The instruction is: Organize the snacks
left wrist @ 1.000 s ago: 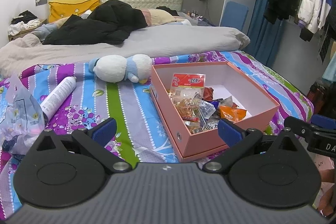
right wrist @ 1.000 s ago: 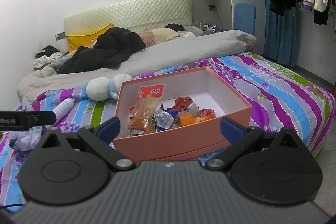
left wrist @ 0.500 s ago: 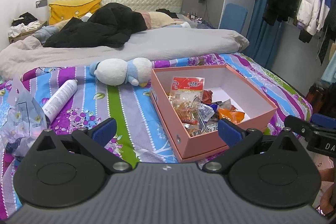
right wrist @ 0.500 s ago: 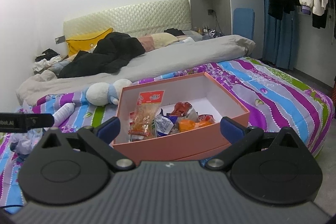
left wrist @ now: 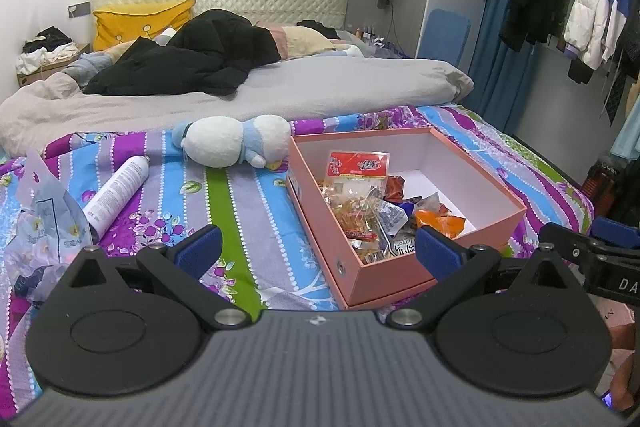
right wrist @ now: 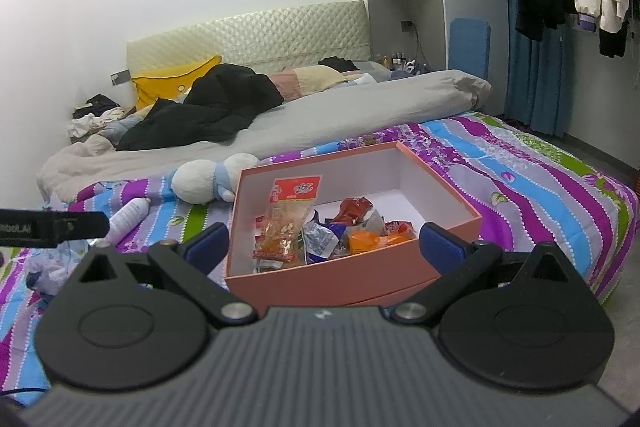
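Snacks lie unmoved in the pink box — both tongs spread, empty, seemingly drawn slightly back.

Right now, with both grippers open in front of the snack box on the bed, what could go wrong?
1. The pink box sits on soft bedding near the bed's edge; a nudge from the right gripper might tip it.
2. The snack packets lie piled and overlapping, so the left gripper may pinch two together.
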